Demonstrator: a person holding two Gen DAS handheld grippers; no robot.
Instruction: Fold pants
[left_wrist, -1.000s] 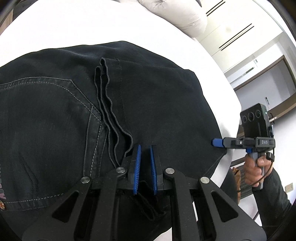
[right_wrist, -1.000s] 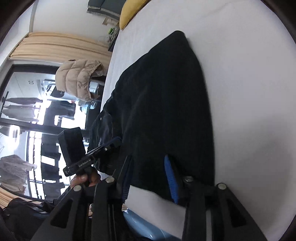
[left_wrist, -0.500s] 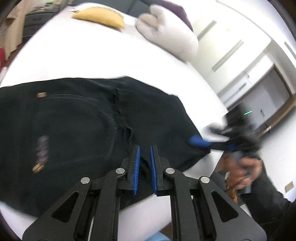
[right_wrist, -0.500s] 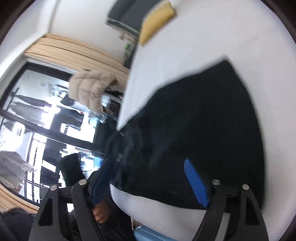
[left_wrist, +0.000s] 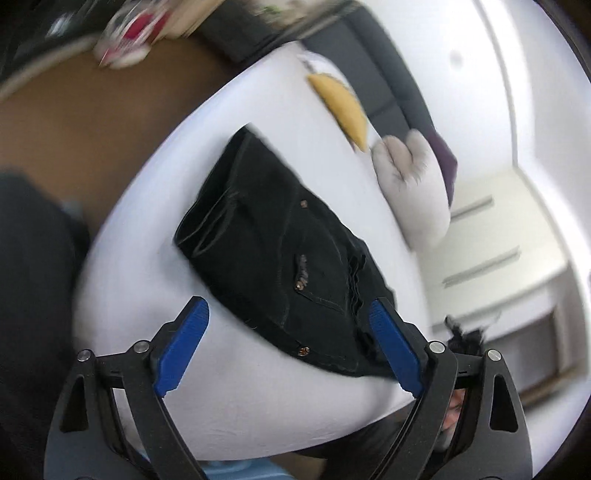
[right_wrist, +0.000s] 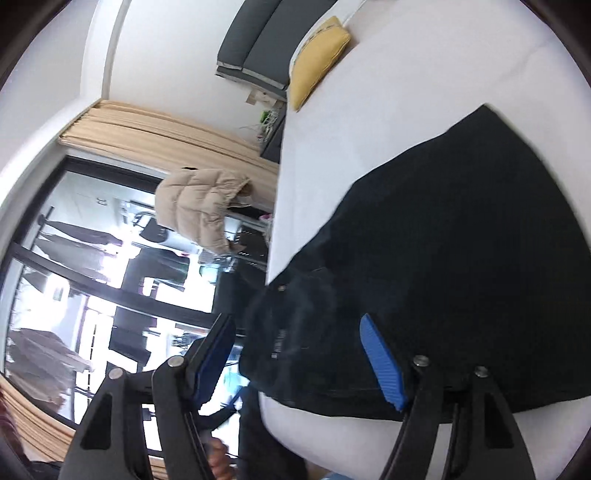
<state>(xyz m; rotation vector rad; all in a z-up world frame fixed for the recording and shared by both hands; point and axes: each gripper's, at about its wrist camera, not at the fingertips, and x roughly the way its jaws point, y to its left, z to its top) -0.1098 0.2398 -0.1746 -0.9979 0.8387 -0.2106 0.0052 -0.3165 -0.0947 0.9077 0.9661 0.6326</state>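
Observation:
The black pants (left_wrist: 280, 254) lie folded into a compact stack on the white bed (left_wrist: 207, 369), a back pocket with rivets facing up. My left gripper (left_wrist: 291, 343) is open and empty, raised above the bed with the stack's near edge between its blue pads. In the right wrist view the pants (right_wrist: 443, 266) fill the right side. My right gripper (right_wrist: 306, 358) is open and empty above the stack's near edge.
A yellow cushion (left_wrist: 343, 107) and a white plush pillow (left_wrist: 417, 192) lie at the far end of the bed. The bed's left edge drops to a brown floor (left_wrist: 92, 122). A beige jacket (right_wrist: 199, 210) hangs by the window beyond the bed (right_wrist: 406, 92).
My left gripper has opened, let go of the pants and pulled back and up. My right gripper has also lifted away from the folded stack.

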